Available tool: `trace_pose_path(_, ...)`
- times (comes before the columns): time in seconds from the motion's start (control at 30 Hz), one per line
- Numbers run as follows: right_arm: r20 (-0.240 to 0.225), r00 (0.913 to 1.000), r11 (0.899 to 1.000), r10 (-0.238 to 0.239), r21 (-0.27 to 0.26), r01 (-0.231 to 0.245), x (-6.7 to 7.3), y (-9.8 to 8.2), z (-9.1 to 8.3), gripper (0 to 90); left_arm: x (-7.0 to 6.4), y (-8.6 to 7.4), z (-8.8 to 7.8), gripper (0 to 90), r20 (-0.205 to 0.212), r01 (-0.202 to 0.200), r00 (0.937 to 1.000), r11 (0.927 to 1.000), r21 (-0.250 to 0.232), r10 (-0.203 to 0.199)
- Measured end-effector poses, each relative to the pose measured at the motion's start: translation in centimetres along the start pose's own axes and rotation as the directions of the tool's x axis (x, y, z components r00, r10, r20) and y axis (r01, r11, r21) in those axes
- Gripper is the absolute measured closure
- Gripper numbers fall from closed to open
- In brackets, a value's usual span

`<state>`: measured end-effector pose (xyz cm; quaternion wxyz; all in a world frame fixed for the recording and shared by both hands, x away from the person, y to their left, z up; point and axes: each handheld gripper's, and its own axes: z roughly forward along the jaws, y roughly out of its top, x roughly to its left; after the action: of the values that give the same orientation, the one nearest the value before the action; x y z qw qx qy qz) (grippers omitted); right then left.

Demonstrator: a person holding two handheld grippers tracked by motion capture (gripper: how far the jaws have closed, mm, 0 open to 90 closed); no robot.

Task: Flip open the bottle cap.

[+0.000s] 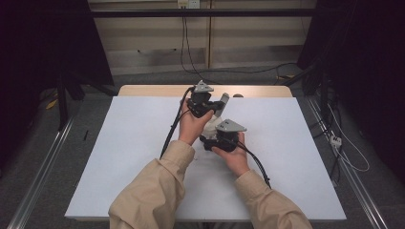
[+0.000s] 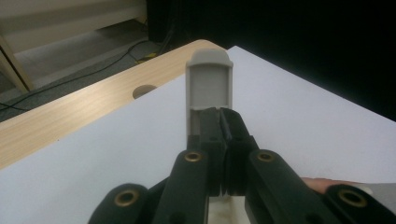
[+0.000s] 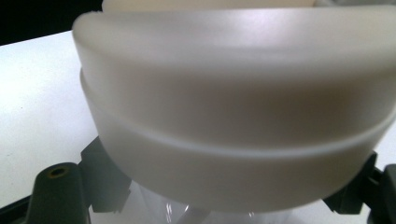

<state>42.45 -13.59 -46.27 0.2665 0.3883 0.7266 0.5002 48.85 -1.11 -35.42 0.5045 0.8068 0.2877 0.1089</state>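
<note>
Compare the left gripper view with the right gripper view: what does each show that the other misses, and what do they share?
Left gripper view: a grey upright tab pinched between closed jaws, the wooden table edge with a round hole, and cables on the floor. Right gripper view: a close, blurred white round container with a ridge around it, black jaws at either side of its base. Shared: black jaws rising from the bottom and the white table sheet.

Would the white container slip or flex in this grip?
Probably stiff: the container's wall keeps its round shape. Its smooth, glossy wall might slip. The grey flap stands upright in the shut left gripper, so it seems rigid too.
</note>
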Motion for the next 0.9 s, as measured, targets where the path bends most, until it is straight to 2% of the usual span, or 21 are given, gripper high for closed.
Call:
trace_pose_path(0.47,0.001,1.0,1.0,0.0,0.001,0.0,0.02,0.0,0.0,18.8,0.16,-0.11,0.31,89.7,0.006,-0.016,0.9999,0.9998,0.012,0.015)
trace_pose_path(0.9,0.001,1.0,1.0,-0.002,0.002,0.002,0.03,0.0,0.0,18.8,0.21,-0.3,0.76,90.0,0.006,-0.01,0.9999,0.9998,0.016,0.01)
